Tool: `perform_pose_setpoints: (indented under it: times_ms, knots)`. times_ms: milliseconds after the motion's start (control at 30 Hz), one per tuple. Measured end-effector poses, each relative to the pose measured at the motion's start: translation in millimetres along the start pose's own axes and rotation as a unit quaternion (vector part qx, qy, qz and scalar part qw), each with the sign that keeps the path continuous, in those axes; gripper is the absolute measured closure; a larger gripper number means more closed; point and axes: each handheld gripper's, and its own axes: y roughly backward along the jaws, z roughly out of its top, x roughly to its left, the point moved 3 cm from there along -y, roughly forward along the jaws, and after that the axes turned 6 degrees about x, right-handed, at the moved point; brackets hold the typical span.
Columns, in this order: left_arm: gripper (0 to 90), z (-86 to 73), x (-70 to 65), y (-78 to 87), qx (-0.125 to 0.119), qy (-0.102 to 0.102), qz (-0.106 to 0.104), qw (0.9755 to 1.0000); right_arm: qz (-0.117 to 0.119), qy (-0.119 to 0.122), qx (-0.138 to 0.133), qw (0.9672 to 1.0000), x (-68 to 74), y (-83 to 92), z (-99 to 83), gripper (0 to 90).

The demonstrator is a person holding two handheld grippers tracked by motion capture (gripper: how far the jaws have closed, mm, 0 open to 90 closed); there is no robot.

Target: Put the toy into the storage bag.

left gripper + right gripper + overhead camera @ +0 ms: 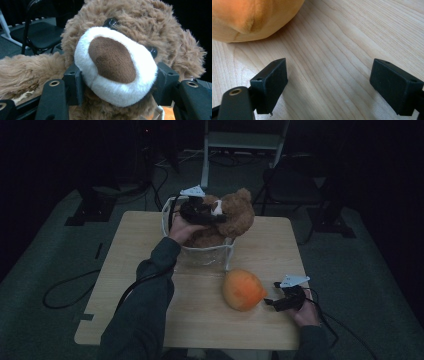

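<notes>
A brown teddy bear [234, 217] sits in a clear plastic bin [205, 256] at the table's far middle. My left gripper [214, 216] is shut on the bear's white muzzle [117, 68], its pads [73, 83] pressing in from both sides. An orange plush ball [243, 289] lies on the wooden table [140, 250] in front of the bin; in the right gripper view the orange plush ball [249, 17] sits at upper left. My right gripper [269, 302] rests just right of the ball, jaws wide apart over bare wood [329, 75], holding nothing.
A black folding chair [290, 185] and a white stand [245, 142] are beyond the table's far edge. Cables trail from both grippers across the table and floor. The room is dim.
</notes>
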Motion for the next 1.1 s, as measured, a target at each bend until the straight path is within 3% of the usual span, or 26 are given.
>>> perform_pose_setpoints:
  times_ms: [567,933,1100]
  knots:
    - [36.7,-2.4,0.3,-7.3,0.034,0.008,-0.019,0.9992,0.0,0.0,0.0,1.0,0.0,0.0,0.0,13.9]
    - [32.8,-1.6,-0.3,-7.3,0.031,0.01,-0.016,0.9993,0.0,0.0,0.0,1.0,0.0,0.0,0.0,13.9]
    - [29.9,-1.1,-1.5,-7.1,0.024,0.002,-0.008,0.9997,0.0,0.0,0.0,1.0,0.0,0.0,0.0,13.9]
